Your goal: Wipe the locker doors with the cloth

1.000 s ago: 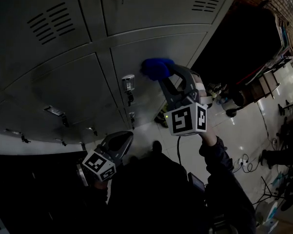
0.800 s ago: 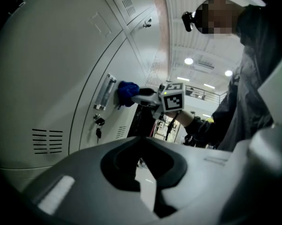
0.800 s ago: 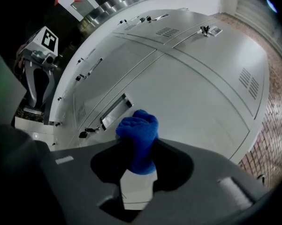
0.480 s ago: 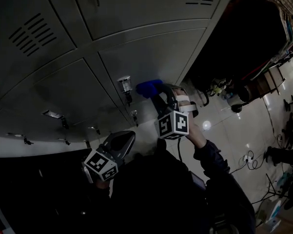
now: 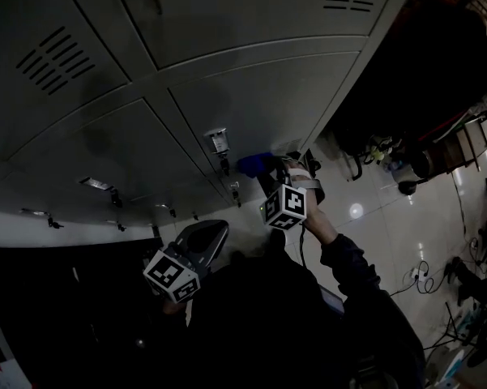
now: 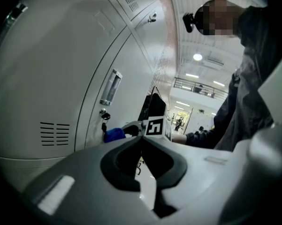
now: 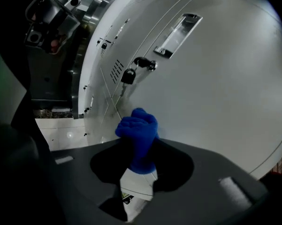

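Note:
A bunched blue cloth (image 5: 254,164) (image 7: 137,132) is pressed against a grey locker door (image 5: 267,104) (image 7: 216,88), just below and right of its recessed handle (image 5: 218,140) (image 7: 177,35). My right gripper (image 5: 264,170) (image 7: 140,146) is shut on the cloth, with its marker cube (image 5: 285,207) behind the jaws. Lower left, my left gripper (image 5: 214,227) (image 6: 141,138) hangs away from the lockers, its jaws closed together on nothing. From the left gripper view, the blue cloth (image 6: 114,135) and the right gripper's cube (image 6: 155,126) show against the door.
More grey locker doors with vent slots (image 5: 55,49) and small latches (image 5: 95,185) fill the left and top. A padlock (image 7: 128,75) hangs beside the wiped door. A dark gap (image 5: 421,79) lies right of the lockers. The glossy tiled floor (image 5: 389,209) holds cables and furniture.
My right gripper has drawn the blue cloth down the locker door, from beside and above the handle to below it. The left gripper has barely moved.

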`<state>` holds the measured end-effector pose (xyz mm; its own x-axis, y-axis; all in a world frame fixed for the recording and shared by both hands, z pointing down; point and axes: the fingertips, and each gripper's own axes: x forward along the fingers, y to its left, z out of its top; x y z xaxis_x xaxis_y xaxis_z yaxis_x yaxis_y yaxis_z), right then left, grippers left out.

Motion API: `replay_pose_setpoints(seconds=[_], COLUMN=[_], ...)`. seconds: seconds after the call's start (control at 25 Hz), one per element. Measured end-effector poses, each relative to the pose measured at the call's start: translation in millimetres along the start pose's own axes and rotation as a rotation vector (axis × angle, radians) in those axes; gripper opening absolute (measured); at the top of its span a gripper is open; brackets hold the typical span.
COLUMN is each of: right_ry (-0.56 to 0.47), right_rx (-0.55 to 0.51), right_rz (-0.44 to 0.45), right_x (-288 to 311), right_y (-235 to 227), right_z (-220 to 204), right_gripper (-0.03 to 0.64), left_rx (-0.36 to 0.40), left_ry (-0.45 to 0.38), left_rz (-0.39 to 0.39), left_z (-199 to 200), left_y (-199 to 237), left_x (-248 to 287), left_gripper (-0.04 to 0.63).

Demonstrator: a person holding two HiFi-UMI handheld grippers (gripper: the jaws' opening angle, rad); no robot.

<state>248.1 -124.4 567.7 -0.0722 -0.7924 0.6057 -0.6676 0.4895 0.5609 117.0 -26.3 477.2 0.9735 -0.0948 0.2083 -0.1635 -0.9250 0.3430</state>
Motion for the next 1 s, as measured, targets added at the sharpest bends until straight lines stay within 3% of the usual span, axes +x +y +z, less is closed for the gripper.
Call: replay_pose_setpoints(seconds=[0.32,0.56,0.76,1.0], right_ry=[0.006,-0.068,-0.252,-0.421], right_rx=[0.025,0.043,0.037,-0.043], right_rz=[0.087,0.084,-0.054,-0.338], right_x=[21.7,-10.4,-96.2,-201.6], right_y=[23.2,4.8,-61.0,-156.1], right_z=[-22.6,-1.8,53.8,112.0], right_gripper=[0.127,0.126,0.126,0.126], left_rx=[-0.006,0.018,0.002,0.017], left_ry=[0.015,0.020,-0.002,0.003], left_rz=[0.025,0.034,0.040,0.002], left_z=[-2.5,5.2,17.4,23.9], left_y=[-5.7,-5.7,-5.0,-12.9], left_x=[13.1,29.5,45.3,69.9], left_gripper=[-0.020,-0.020,-0.020,-0.020])
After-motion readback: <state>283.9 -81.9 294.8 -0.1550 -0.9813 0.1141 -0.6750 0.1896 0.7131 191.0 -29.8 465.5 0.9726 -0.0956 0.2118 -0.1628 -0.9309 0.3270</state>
